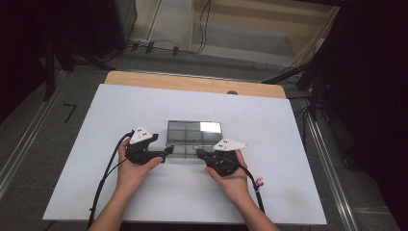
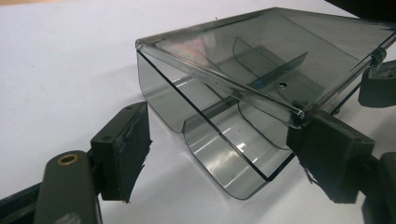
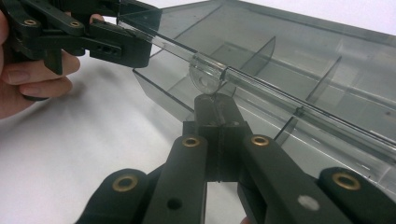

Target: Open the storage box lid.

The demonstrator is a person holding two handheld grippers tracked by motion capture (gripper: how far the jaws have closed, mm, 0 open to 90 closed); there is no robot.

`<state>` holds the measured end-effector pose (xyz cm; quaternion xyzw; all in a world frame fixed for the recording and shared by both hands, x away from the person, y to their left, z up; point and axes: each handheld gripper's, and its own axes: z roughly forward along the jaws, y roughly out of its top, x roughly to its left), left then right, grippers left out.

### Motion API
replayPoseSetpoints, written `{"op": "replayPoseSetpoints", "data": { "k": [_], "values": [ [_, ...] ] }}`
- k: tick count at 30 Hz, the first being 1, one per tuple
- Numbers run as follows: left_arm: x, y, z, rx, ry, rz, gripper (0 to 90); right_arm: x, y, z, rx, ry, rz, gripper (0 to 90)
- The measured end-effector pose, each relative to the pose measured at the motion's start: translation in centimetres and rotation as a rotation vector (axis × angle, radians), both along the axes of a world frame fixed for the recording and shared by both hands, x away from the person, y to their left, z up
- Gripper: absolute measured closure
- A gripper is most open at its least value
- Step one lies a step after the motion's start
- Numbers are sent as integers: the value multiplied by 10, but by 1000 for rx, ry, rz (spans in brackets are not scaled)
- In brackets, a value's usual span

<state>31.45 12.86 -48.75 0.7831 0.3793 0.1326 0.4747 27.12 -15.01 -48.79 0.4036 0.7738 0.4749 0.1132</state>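
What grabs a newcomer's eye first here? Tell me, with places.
The smoky clear divided box at the middle of the white table, its lid partly raised. The right tongs, shut, sit under the lid's front tab; the left tongs straddle the box's near corner, one pad under the lid's edge.

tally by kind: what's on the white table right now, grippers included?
Grippers: 2, left and right
Clear smoky box with dividers and lid: 1
Total: 3, on the white table
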Motion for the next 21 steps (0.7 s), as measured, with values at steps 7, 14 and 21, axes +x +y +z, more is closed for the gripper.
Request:
{"op": "replayPoseSetpoints", "data": {
  "k": [7,14,21],
  "values": [
    [-2,-1,3,-13,-26,7,265,0,-2,3,10,-8,-3,880],
    [-2,0,9,-42,-54,7,327,0,-7,3,-2,-11,-2,862],
    [0,0,17,-63,-86,16,356,-1,-13,7,12,-15,10,735]
  ]
}}
